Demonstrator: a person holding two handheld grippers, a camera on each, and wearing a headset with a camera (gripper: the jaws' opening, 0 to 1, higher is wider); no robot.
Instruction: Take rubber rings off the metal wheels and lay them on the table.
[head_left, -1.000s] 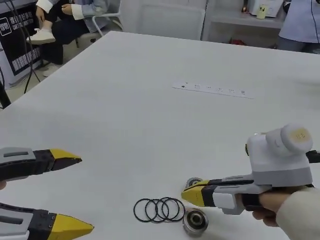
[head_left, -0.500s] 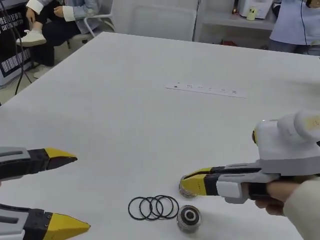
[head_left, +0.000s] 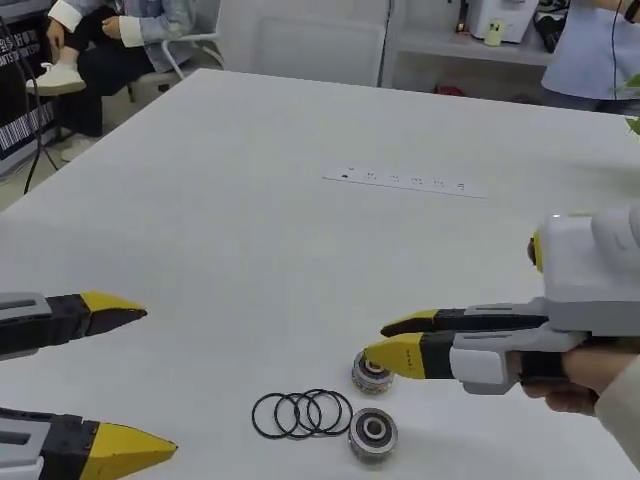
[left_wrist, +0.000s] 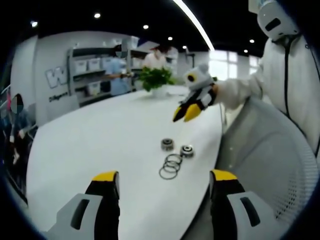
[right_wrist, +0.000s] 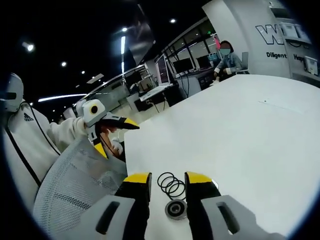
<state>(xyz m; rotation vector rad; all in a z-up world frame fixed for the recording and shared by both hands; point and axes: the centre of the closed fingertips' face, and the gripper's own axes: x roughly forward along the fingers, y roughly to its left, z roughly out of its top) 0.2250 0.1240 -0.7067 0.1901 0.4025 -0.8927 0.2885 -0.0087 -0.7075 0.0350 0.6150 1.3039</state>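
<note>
The left gripper (head_left: 125, 378) is held low at the near edge of the table (head_left: 250, 180) with its jaws spread wide – nothing is gripped between them. In the left gripper view the gap between the jaws of the left gripper (left_wrist: 164, 177) is seen to frame the work from well back.

The right gripper (head_left: 392, 340) is held with its jaws only slightly parted, and no part is clamped. Its lower tip is seen just beside the farther of the two metal wheels (head_left: 372, 372); contact cannot be confirmed. The nearer wheel (head_left: 372, 435) is stood on the table just in front.

The loose rubber rings (head_left: 300, 413) are laid flat in an overlapping row, just beside the nearer wheel. In the right gripper view, the rings (right_wrist: 171, 186) and one wheel (right_wrist: 176, 209) are seen through the narrow jaw gap – clear of both jaws.
</note>
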